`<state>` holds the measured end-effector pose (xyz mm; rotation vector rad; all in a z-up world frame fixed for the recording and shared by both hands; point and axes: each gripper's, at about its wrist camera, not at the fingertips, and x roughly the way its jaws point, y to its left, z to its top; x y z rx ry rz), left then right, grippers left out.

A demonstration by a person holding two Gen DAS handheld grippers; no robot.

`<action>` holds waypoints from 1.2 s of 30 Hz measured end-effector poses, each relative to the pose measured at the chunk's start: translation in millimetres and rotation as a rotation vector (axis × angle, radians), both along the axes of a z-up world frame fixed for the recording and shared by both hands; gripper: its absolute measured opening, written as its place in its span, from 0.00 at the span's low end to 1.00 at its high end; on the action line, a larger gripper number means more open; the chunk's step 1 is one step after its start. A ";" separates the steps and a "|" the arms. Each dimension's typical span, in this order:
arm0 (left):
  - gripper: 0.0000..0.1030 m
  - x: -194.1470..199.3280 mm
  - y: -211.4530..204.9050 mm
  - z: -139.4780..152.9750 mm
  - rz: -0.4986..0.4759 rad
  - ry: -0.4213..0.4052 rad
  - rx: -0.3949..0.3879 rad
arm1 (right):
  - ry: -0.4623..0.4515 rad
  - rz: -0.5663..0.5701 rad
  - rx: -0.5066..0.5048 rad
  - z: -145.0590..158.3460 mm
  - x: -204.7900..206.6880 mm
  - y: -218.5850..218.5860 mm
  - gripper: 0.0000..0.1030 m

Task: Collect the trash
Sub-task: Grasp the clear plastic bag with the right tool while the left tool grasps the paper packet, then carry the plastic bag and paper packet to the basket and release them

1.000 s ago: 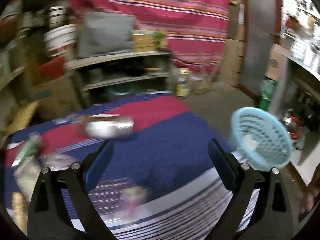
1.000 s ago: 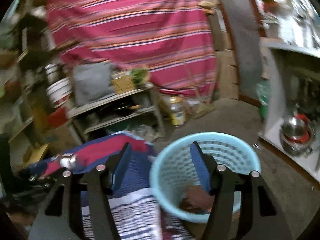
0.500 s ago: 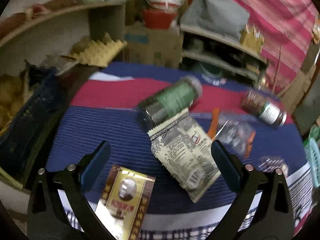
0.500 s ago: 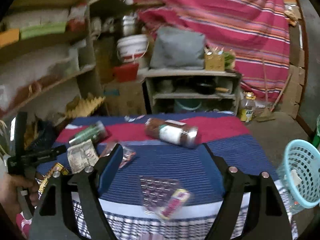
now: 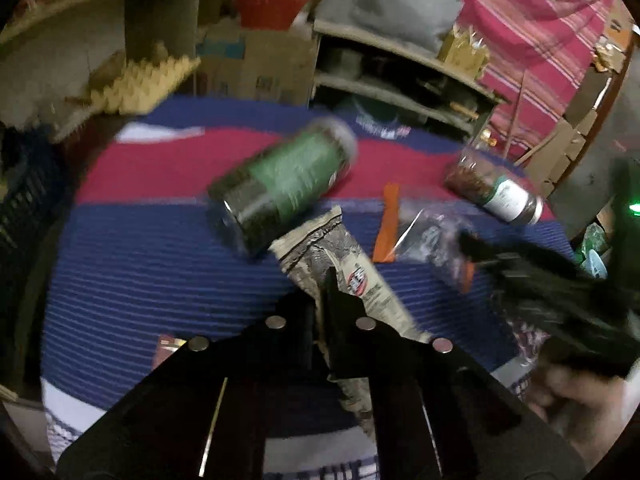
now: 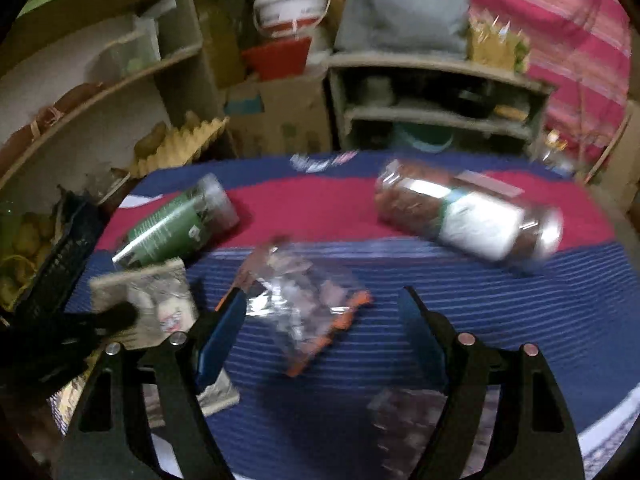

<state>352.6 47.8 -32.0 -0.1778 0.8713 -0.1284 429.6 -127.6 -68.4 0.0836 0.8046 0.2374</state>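
My left gripper [image 5: 326,280] is shut on a tan printed snack wrapper [image 5: 340,264] lying on the striped cloth; it also shows at the left of the right wrist view [image 6: 116,318], with the wrapper [image 6: 152,292]. My right gripper [image 6: 320,316] is open, its jaws either side of a clear plastic bag with orange edges [image 6: 300,304], just above it. The bag also shows in the left wrist view [image 5: 428,240]. A green-labelled jar [image 6: 176,224] and a brown jar with a white label [image 6: 468,216] lie on their sides behind.
A blister pack [image 6: 412,412] lies near the table's front edge under my right gripper. Shelves [image 6: 432,92], a cardboard box [image 6: 280,116] and egg trays [image 6: 180,144] stand behind the table. A dark crate [image 6: 56,272] sits at the left edge.
My left gripper has closed on the tan wrapper. My right gripper has moved forward and down over the clear bag.
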 end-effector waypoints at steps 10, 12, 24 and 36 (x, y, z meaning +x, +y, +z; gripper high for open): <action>0.01 -27.4 2.6 49.3 0.004 -0.163 0.016 | -0.076 0.028 0.028 27.6 -27.8 -14.2 0.06; 0.01 -36.7 -10.8 64.5 -0.003 -0.204 0.040 | -0.152 -0.013 0.033 55.2 -51.9 -41.0 0.06; 0.01 -76.6 -281.4 156.7 -0.430 -0.385 -0.160 | -0.335 -0.732 -0.025 103.7 -250.9 -366.7 0.07; 0.01 -60.5 -523.6 73.7 -0.716 -0.329 -0.115 | -0.268 -0.836 0.008 66.1 -252.4 -484.7 0.09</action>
